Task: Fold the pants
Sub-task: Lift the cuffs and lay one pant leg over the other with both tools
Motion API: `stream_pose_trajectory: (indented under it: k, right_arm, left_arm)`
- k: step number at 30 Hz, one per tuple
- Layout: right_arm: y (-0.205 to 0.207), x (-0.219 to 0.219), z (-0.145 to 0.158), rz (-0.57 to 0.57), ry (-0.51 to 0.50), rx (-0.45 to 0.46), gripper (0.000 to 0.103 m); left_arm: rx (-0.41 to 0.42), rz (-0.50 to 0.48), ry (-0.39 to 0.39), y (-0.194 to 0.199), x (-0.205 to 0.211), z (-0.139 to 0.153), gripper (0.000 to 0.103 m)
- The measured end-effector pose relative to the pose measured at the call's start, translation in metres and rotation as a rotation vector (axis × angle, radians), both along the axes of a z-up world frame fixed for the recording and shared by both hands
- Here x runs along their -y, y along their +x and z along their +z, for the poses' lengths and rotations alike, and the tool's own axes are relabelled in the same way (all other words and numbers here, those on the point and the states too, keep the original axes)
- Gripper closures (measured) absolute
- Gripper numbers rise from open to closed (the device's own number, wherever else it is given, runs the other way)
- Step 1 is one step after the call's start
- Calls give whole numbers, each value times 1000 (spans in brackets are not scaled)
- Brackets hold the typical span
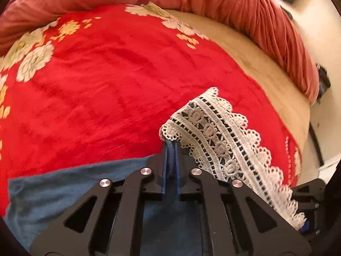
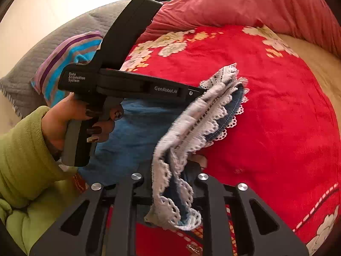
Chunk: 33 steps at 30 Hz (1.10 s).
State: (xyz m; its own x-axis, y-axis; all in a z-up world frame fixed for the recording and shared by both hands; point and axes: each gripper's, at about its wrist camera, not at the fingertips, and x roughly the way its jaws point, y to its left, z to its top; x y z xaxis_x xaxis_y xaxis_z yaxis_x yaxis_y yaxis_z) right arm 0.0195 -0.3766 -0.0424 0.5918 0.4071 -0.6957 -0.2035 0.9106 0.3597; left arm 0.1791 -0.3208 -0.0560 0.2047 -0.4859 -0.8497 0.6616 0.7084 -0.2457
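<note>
Your left gripper (image 1: 170, 147) clamped on pants (image 2: 136, 128) lace hem (image 1: 221, 143), right gripper (image 2: 170, 170) pinching hem too, denim over red floral blanket (image 1: 106, 85), pink duvet (image 1: 245, 2) behind, grey pillow (image 2: 70, 38) by wall

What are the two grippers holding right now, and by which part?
Both hold the pants by the lace-trimmed hem. The left gripper is shut on one end of it; the right gripper grips the other end, its fingertips hidden by the cloth.

Both wrist views look closely (and downward) across the red blanket (image 1: 106, 85).
</note>
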Motion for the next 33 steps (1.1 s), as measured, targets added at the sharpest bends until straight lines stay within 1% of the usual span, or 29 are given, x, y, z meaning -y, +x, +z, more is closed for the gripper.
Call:
stream_pose_trajectory:
  k: [4, 6, 12, 13, 16, 17, 19, 20, 23, 24, 26, 27, 28, 29, 30, 33]
  right_arm:
    - [4, -16, 12, 38, -25, 20, 87]
    - [6, -27, 18, 59, -33, 31, 87]
    - [17, -73, 32, 150, -98, 66, 87]
    - [19, -81, 33, 168, -106, 68, 87]
    - [29, -109, 32, 222, -146, 63, 87]
    - [31, -118, 31, 236, -160, 56, 87]
    - [35, -137, 26, 269, -185, 43, 87]
    - [36, -146, 24, 284, -199, 38, 87]
    - [39, -173, 14, 327, -245, 24, 87]
    - [40, -181, 12, 337, -258, 20, 85]
    - [42, -194, 7, 353, -282, 14, 81]
    - [41, -199, 6, 360, -289, 15, 74]
    - [40, -203, 6, 369, -288, 17, 64]
    - [39, -208, 8, 381, -274, 22, 59]
    - [37, -212, 10, 391, -267, 28, 51]
    - [27, -217, 24, 433, -231, 72, 48]
  left_arm:
    - [2, 35, -56, 1, -23, 12, 102]
    - [-8, 61, -97, 1, -40, 18, 102]
    - [-7, 125, -148, 2, -86, 27, 102]
    - [-6, 141, -152, 3, -95, 28, 99]
    - [-2, 211, -161, 6, -128, 30, 83]
    - [3, 239, -162, 7, -140, 31, 79]
    - [8, 293, -171, 7, -169, 33, 77]
    - [11, 321, -183, 7, -186, 34, 75]
    - [4, 390, -215, 3, -221, 33, 71]
    - [-7, 423, -237, 1, -237, 30, 70]
    - [-25, 453, -268, -4, -252, 27, 65]
    - [-39, 467, -287, -6, -260, 24, 64]
    - [-55, 485, -308, -8, -268, 21, 63]
    - [-65, 495, -323, -9, -272, 19, 62]
    - [-80, 510, -345, -11, -278, 16, 61]
    - [-99, 535, -371, -14, -289, 13, 59]
